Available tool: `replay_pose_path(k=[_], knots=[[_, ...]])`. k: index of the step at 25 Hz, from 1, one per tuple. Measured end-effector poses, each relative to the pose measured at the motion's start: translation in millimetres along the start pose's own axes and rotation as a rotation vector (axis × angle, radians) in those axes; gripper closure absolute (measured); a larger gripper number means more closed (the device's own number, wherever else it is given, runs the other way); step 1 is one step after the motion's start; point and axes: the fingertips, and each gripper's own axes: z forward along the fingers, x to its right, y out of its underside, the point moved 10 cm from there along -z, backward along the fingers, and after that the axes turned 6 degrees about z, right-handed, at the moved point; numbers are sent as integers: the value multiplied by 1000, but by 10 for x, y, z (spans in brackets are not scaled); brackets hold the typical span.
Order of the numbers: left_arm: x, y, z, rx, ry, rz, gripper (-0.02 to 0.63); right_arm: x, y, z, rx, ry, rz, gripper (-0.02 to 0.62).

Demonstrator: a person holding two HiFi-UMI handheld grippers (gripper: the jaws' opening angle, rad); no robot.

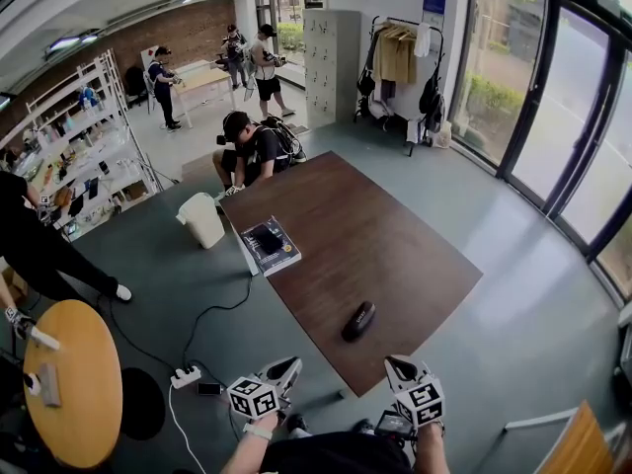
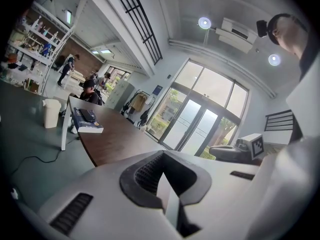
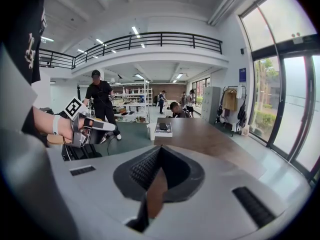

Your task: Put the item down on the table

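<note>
Head view: left tongs (image 1: 288, 366) and right tongs (image 1: 397, 363) are both fully closed, empty, touching nothing; dark item (image 1: 358, 320) lies on the worktop (image 1: 375, 225) just beyond them.

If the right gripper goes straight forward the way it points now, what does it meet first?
Probably the black item on the brown table: in the head view the right gripper aims at it. Height is unclear, so it may pass above.

No legible text or signs
</note>
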Motion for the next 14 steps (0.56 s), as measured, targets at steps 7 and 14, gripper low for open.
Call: replay_pose_path(k=[7, 14], knots=[[-1, 33, 8, -1, -6, -2, 600, 24, 48, -10, -4, -4, -3, 606], [68, 92, 81, -7, 6, -9, 600, 68, 71, -25, -6, -14, -2, 606]])
